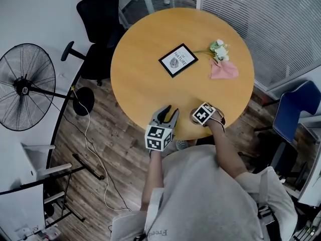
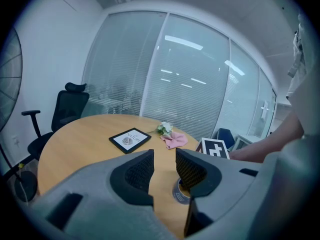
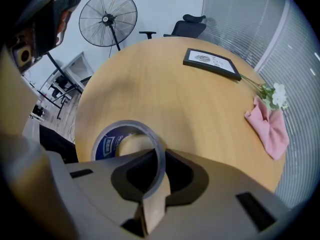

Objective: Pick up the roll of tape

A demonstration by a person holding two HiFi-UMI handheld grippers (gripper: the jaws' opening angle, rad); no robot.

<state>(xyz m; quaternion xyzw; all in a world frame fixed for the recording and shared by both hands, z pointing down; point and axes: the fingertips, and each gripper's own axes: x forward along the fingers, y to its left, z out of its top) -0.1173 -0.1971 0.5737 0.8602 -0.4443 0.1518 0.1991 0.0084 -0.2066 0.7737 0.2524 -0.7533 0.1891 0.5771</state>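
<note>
The roll of tape [image 3: 125, 139], grey with a blue label inside its core, is at the near edge of the round wooden table [image 1: 150, 79]. My right gripper [image 3: 155, 171] points steeply down and is shut on the roll's wall, one pad inside the ring and one outside. In the head view the roll [image 1: 193, 116] shows just beside the right gripper [image 1: 198, 117] and its marker cube. My left gripper [image 1: 170, 112] hovers over the table edge to the left of the roll, open with nothing between its pads. From the left gripper view the roll [image 2: 179, 191] lies just past the left gripper [image 2: 165, 169].
A black picture frame [image 1: 178, 59] lies mid-table, with a small flower bunch [image 1: 218, 49] and a pink cloth [image 1: 222, 70] to its right. A black office chair [image 1: 98, 19] stands at the far left, a floor fan [image 1: 25, 87] at the left, a blue chair [image 1: 296, 109] at the right.
</note>
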